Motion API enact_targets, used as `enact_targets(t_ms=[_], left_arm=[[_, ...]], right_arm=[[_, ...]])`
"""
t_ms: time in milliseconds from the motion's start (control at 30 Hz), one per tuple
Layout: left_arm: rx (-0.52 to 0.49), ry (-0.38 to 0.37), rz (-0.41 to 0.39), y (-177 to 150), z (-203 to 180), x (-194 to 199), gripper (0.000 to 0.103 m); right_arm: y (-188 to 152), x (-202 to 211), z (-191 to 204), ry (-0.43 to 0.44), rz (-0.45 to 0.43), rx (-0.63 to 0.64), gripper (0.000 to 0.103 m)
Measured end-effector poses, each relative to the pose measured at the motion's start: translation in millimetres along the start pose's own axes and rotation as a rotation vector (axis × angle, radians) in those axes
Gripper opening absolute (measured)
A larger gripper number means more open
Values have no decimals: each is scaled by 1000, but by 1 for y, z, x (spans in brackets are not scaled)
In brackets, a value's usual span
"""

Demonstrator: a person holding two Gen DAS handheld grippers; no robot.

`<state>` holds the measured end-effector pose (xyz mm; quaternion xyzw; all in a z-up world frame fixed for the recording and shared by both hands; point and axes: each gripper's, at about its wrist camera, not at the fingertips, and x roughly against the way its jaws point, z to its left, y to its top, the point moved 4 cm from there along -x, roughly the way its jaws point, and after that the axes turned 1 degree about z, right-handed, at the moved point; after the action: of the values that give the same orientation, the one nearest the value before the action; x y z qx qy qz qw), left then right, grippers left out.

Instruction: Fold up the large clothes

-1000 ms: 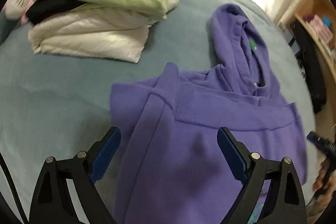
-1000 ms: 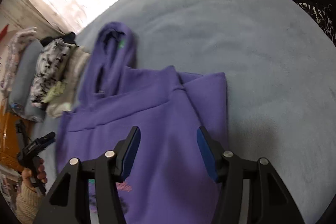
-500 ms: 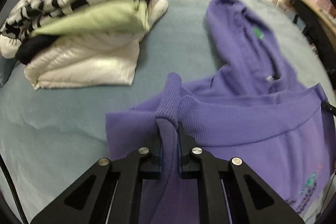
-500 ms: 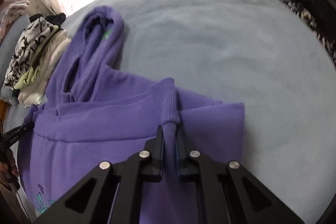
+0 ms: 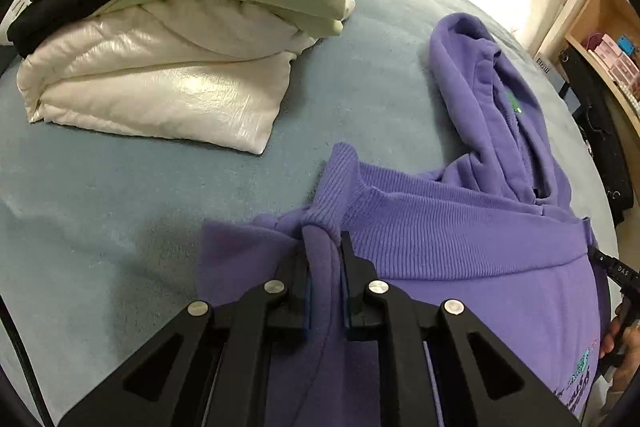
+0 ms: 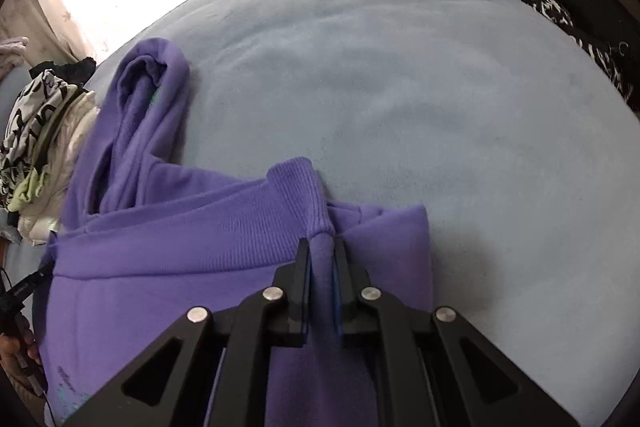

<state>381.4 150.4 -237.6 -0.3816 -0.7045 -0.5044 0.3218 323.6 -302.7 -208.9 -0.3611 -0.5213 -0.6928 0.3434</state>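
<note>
A purple hoodie (image 5: 460, 239) lies on a blue-grey bed (image 5: 120, 195), hood (image 5: 484, 83) stretched away from me. Its ribbed hem is folded up across the body. My left gripper (image 5: 323, 247) is shut on a pinch of the hoodie's fabric at the hem's left corner. In the right wrist view the hoodie (image 6: 180, 247) shows again, hood (image 6: 148, 99) at upper left. My right gripper (image 6: 321, 247) is shut on the fabric at the hem's right corner.
A stack of folded clothes (image 5: 180, 39), white padded jacket lowest, sits on the bed left of the hoodie, also seen in the right wrist view (image 6: 36, 139). A wooden shelf (image 5: 600, 39) stands at right. Blue-grey bed surface (image 6: 440, 107) extends to the right.
Both grippers came down from open above the hoodie and shut on the folded hem's corners. Since then both have lifted and pulled the pinched fabric slightly.
</note>
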Motion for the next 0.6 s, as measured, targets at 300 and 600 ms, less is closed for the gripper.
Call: enact_targets(t_ms=[300,600], left_arm=[[-65,-5,-159,16,-16,63,19],[-166,101,-85,5,-39,13,9]], right_arm=[[14,53,27,41,-61,-40,22],[-10,7,129,46,-5,211,22]])
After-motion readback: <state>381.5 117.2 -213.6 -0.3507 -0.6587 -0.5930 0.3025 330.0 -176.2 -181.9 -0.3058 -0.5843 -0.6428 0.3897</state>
